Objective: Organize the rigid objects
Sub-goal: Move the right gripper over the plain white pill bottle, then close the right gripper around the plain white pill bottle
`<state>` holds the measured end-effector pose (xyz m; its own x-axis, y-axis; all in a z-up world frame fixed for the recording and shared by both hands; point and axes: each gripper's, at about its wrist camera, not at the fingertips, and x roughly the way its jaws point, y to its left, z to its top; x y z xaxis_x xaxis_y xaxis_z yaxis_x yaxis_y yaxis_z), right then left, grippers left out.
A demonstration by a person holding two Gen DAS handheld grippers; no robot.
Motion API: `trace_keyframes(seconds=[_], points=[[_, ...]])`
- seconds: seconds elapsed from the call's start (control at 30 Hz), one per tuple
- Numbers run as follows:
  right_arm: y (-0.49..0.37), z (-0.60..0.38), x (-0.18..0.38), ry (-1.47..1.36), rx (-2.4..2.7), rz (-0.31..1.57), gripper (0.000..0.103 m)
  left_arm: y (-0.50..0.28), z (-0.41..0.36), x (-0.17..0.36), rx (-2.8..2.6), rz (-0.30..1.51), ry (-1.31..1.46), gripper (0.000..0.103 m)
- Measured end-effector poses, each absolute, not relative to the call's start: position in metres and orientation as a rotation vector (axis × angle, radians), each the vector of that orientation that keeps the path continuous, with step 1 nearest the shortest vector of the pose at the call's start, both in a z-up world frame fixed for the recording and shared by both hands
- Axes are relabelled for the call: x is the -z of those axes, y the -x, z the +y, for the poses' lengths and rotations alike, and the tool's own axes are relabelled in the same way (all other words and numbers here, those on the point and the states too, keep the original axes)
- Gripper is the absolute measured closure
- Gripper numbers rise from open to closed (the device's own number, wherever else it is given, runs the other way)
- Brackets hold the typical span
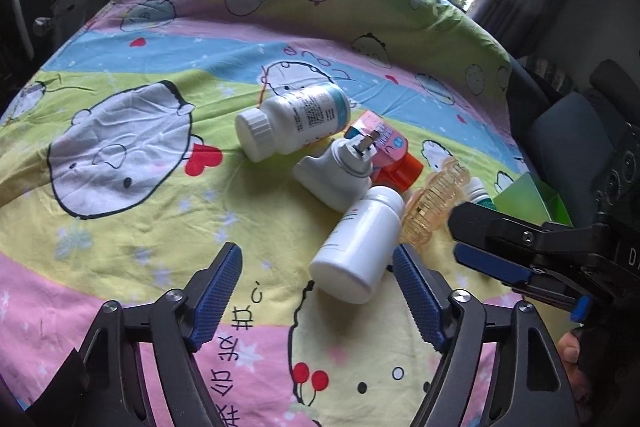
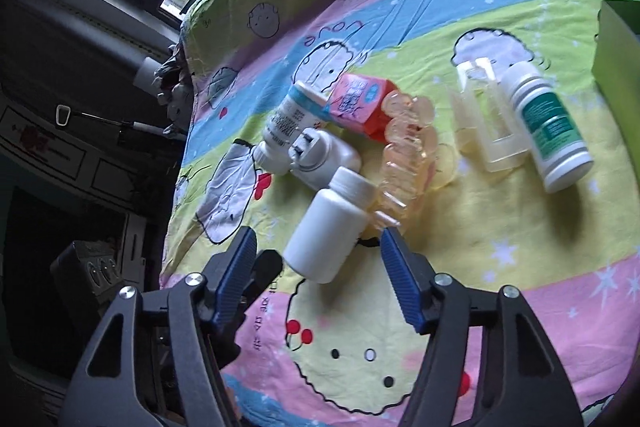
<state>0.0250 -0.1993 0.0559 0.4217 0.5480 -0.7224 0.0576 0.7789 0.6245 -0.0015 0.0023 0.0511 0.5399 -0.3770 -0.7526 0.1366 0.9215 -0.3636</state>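
Observation:
A plain white bottle (image 1: 356,243) (image 2: 328,227) lies on the cartoon bedsheet (image 1: 140,187), base toward me. My left gripper (image 1: 316,249) stands open around that base, its right pad close to the bottle's side and its left pad well clear. My right gripper (image 2: 319,233) (image 1: 460,235) is open too, hovering just right of the bottle beside an amber ribbed bottle (image 1: 436,203) (image 2: 404,163). Behind lie a white plug-in device (image 1: 340,171) (image 2: 324,155), a blue-labelled white bottle (image 1: 292,123) (image 2: 288,123) and a pink-orange carton (image 1: 384,147) (image 2: 360,103).
To the right lie a green-labelled white bottle (image 2: 548,131) and a clear plastic holder (image 2: 484,123), with a green box (image 2: 620,39) (image 1: 528,203) at the bed's edge. Dark furniture (image 2: 80,147) stands off the left edge. Windows are at the back.

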Motion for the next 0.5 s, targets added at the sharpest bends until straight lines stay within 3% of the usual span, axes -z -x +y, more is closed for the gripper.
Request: trace_keyframes(seconds=[0.2, 0.5], points=[[-0.046, -0.18, -0.042, -0.644, -0.299, 1.221, 0.052, -0.003, -0.009, -0.046, 0.408, 1.0, 0.286, 0.044], [-0.057, -0.178, -0.023, -0.633, -0.258, 1.303, 0.05, -0.012, -0.015, -0.028, 0.424, 1.079, 0.267, 0.051]])
